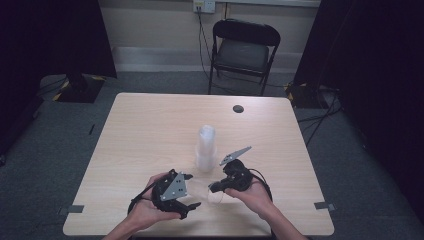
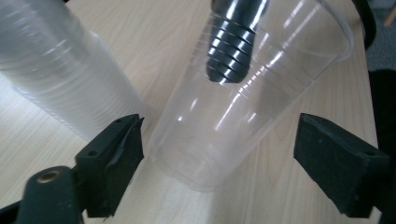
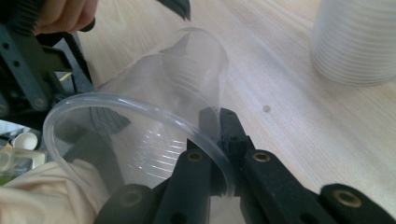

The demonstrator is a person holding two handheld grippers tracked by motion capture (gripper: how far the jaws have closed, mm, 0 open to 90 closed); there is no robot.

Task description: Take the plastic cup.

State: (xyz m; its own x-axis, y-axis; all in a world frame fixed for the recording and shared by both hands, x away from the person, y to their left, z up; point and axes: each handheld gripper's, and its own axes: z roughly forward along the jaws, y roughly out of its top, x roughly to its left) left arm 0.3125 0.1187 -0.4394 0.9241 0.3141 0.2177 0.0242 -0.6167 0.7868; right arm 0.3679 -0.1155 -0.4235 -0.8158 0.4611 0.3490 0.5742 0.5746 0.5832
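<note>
At the near edge of a pale wooden table [image 1: 150, 125], a stack of clear plastic cups [image 1: 205, 147] stands upright near the middle, while one single cup [image 3: 154, 130] has been separated and hangs tilted just above the tabletop. The right gripper [image 3: 219, 140] pinches its rim wall, jaws clamped together on the thin plastic; the left gripper [image 2: 217, 154] holds its jaws apart around the cup's base without touching. Setting the cup down appears to remain. No labels or writing are readable.
</note>
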